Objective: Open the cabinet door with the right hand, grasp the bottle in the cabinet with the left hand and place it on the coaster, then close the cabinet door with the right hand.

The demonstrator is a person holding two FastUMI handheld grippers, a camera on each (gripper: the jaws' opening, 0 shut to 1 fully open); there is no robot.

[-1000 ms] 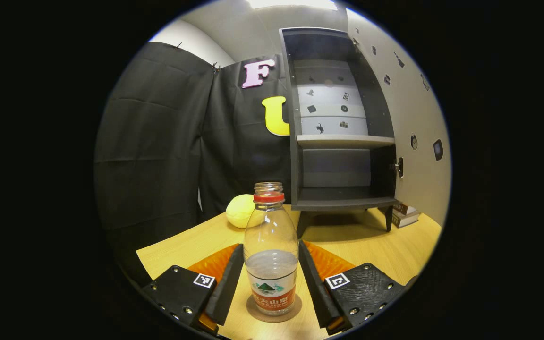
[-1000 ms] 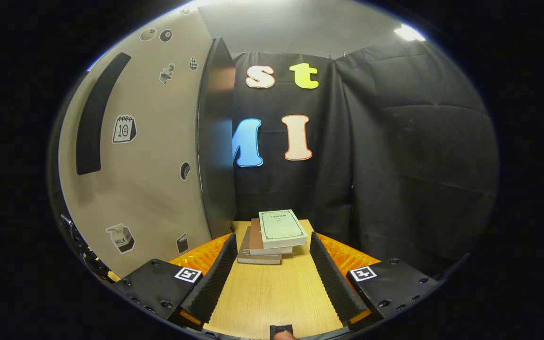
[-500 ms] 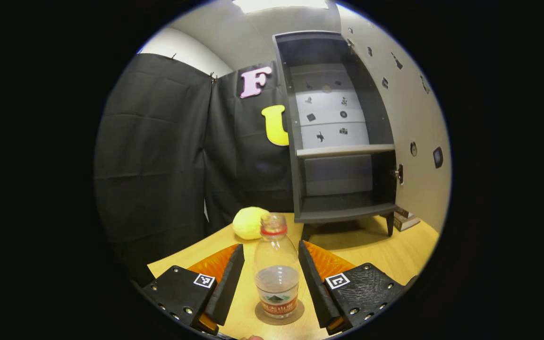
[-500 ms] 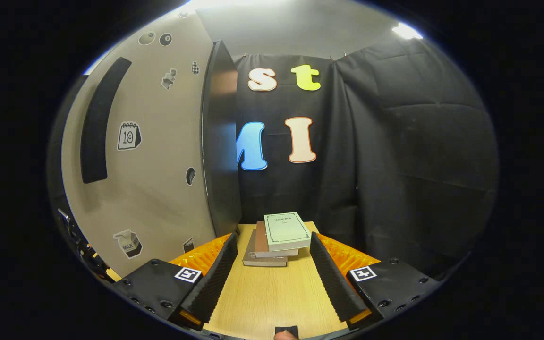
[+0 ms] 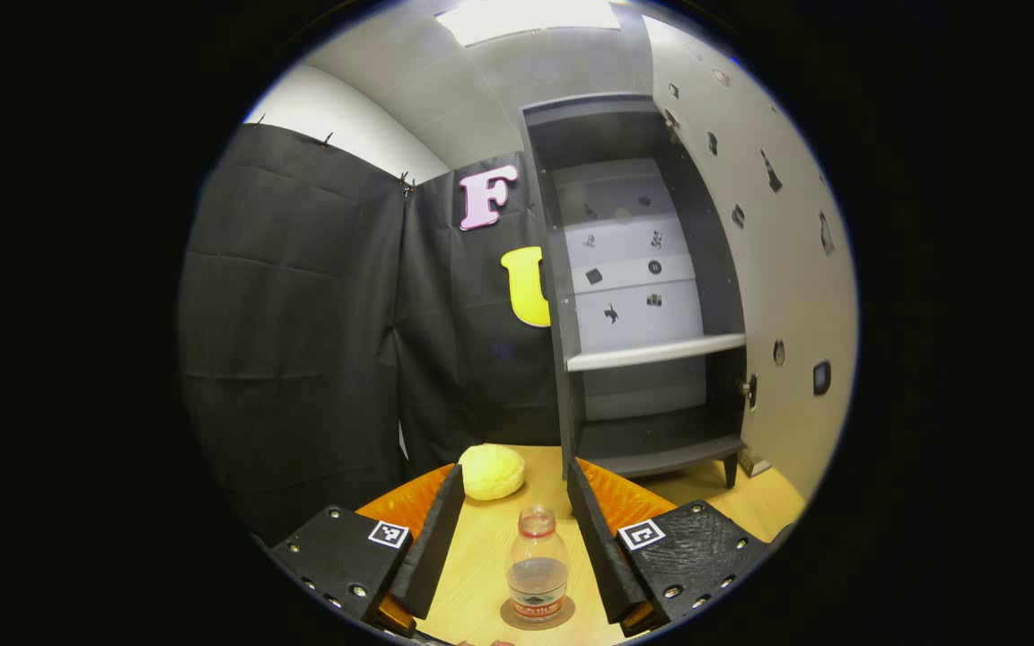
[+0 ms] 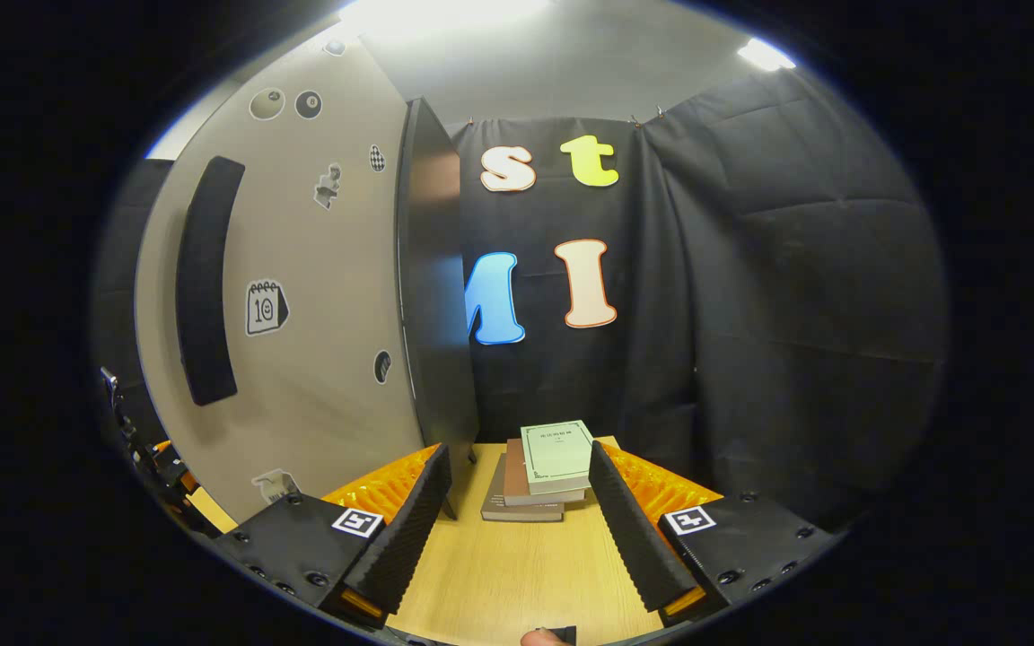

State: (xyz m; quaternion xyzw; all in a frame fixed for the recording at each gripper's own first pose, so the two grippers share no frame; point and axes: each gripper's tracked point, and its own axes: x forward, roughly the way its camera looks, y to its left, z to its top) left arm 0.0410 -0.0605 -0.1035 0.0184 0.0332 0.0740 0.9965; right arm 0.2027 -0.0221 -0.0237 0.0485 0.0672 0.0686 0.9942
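Note:
In the left gripper view a clear water bottle with a red neck ring and no cap stands upright on a round brown coaster on the wooden table. My left gripper is open and raised above the bottle, which sits low between its fingers without touching them. Behind stands the dark cabinet with empty shelves, its door swung open to the right. In the right gripper view my right gripper is open and holds nothing. The open cabinet door with a long dark handle is close on its left.
A yellow round soft object lies on the table left of the cabinet. A stack of three books lies on the table ahead of the right gripper, beside the door's edge. Black cloth walls close in the booth.
My left gripper has pulled back and up from the bottle, which stays on the coaster and looks smaller. The right gripper has drawn back and tilted up slightly.

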